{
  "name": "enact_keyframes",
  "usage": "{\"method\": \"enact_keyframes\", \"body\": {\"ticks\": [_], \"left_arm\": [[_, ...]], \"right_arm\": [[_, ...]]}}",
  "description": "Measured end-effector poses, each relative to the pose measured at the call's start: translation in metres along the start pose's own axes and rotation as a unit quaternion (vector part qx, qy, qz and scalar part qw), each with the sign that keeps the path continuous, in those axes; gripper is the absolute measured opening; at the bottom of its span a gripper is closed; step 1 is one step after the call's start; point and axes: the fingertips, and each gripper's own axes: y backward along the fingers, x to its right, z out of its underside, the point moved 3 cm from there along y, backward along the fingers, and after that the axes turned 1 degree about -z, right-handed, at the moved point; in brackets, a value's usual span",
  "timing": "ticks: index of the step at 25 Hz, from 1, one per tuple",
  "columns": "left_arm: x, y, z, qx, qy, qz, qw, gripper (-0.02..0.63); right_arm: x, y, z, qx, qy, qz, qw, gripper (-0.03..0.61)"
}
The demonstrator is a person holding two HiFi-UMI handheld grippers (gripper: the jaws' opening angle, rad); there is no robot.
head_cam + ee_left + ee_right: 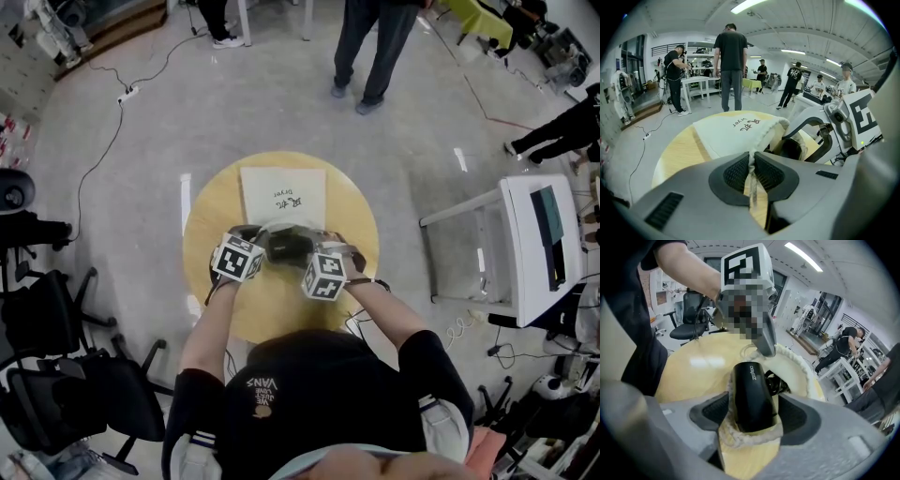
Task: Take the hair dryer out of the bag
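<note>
Black hair dryer (751, 394) pokes from the cream bag's (736, 133) mouth, its long axis running toward 12 o'clock between the nearer right gripper's (753, 412) wide-apart, untouching jaws, while the left gripper (752, 172) pinches the bag's cloth.

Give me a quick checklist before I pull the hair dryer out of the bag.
1. Left gripper clamps the bag rim: ok.
2. Bag mouth open, hair dryer sticking out: ok.
3. Right gripper straddles the dryer's body: ok.
4. Right jaws pressing on the dryer: not ok, they stand apart.
5. Cord free inside the bag: cannot tell.
</note>
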Motion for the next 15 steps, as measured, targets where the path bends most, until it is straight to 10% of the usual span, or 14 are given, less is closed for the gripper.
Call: {"method": "enact_keyframes", "body": {"ticks": [15], "left_arm": [[-0.001, -0.001, 0.004, -0.001, 0.0, -0.001, 1.0, 0.043]], "right_arm": [[0.002, -0.02, 0.01, -0.056, 0.036, -0.062, 0.996, 0.4]]}}
